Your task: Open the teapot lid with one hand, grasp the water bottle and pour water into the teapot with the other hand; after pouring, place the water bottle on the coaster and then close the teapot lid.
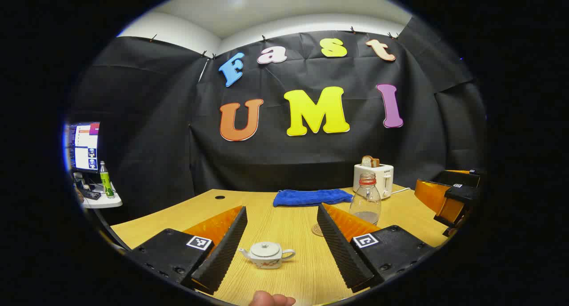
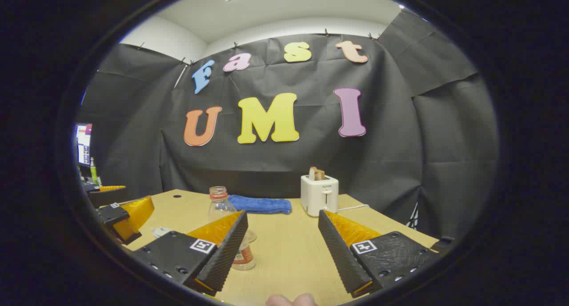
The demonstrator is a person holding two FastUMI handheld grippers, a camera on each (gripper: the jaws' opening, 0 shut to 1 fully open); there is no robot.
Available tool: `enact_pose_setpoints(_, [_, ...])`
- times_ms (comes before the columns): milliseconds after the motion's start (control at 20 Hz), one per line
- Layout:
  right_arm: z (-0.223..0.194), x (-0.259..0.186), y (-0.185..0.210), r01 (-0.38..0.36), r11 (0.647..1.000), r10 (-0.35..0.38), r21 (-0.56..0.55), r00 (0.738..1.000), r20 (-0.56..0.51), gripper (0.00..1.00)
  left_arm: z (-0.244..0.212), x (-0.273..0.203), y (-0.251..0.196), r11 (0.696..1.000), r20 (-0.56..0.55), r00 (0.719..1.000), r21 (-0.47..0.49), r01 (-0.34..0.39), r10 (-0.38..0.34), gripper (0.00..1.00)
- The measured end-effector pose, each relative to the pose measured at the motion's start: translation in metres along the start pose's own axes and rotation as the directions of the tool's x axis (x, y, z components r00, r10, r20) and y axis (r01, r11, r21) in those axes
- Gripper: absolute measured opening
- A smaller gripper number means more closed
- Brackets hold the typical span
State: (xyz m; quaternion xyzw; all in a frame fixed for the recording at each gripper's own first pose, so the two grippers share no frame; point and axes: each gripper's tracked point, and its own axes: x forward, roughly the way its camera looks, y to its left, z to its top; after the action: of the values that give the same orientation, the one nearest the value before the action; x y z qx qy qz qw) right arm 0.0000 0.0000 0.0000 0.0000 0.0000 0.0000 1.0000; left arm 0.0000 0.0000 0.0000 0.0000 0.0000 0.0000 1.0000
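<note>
Teapot [image 1: 267, 255] sitting lidded between left tool [image 1: 280, 243], gaping, empty. Bottle [image 2: 231, 235] standing just left of right tool [image 2: 281, 248], also gaping, empty. Nothing's getting done yet; all steps pending.

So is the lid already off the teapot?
No, in the left gripper view the lid sits on the teapot, between the open left gripper.
</note>
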Motion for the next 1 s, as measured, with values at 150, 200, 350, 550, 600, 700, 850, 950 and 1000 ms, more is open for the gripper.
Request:
enact_pose_setpoints(150, [-0.0004,0.0004,-0.0003,-0.001,1.0,0.001,-0.004,1.0,-0.002,0.97,-0.0007,0.001,0.0022,1.0,0.0,1.0,-0.006,0.0,0.0,0.99])
enact_pose_setpoints(200, [0.0012,-0.0001,-0.0003,-0.003,1.0,0.003,-0.008,1.0,-0.001,0.97,-0.0002,0.001,0.0019,1.0,0.001,1.0,-0.007,-0.001,0.001,0.99])
enact_pose_setpoints(350, [0.0037,-0.001,-0.0027,0.002,1.0,-0.001,-0.021,1.0,0.01,0.95,-0.0019,0.0019,0.0014,1.0,-0.003,1.0,-0.003,-0.003,0.003,0.99])
enact_pose_setpoints(550, [0.0013,-0.002,0.0001,-0.003,1.0,0.003,-0.02,1.0,0.004,0.95,-0.0017,0.0002,-0.0015,1.0,-0.002,1.0,0.004,0.006,-0.006,0.99])
enact_pose_setpoints(600, [0.0006,-0.0017,0.0009,-0.005,1.0,0.005,-0.018,1.0,0.001,0.95,-0.0001,0.0008,-0.0011,1.0,-0.001,1.0,0.008,0.005,-0.005,0.99])
enact_pose_setpoints(700, [-0.0004,-0.0019,0.0009,-0.008,1.0,0.008,-0.012,1.0,-0.004,0.95,-0.001,-0.0007,0.0008,1.0,-0.003,1.0,0.007,0.005,-0.005,0.99])
enact_pose_setpoints(850, [-0.0025,-0.0018,0.0036,-0.014,1.0,0.013,-0.015,1.0,-0.008,0.95,-0.0021,-0.0009,0.0005,1.0,-0.006,1.0,0.009,0.005,-0.005,0.99])
enact_pose_setpoints(950, [-0.0031,-0.0018,0.0053,-0.019,1.0,0.019,-0.017,1.0,-0.007,0.95,-0.0021,-0.0002,0.0015,1.0,-0.008,1.0,0.013,0.0,0.0,0.99])
enact_pose_setpoints(1000, [-0.0031,-0.0006,0.0066,-0.022,1.0,0.022,-0.015,1.0,-0.007,0.97,-0.0026,-0.0009,0.0025,1.0,-0.006,1.0,0.011,0.004,-0.004,0.99])
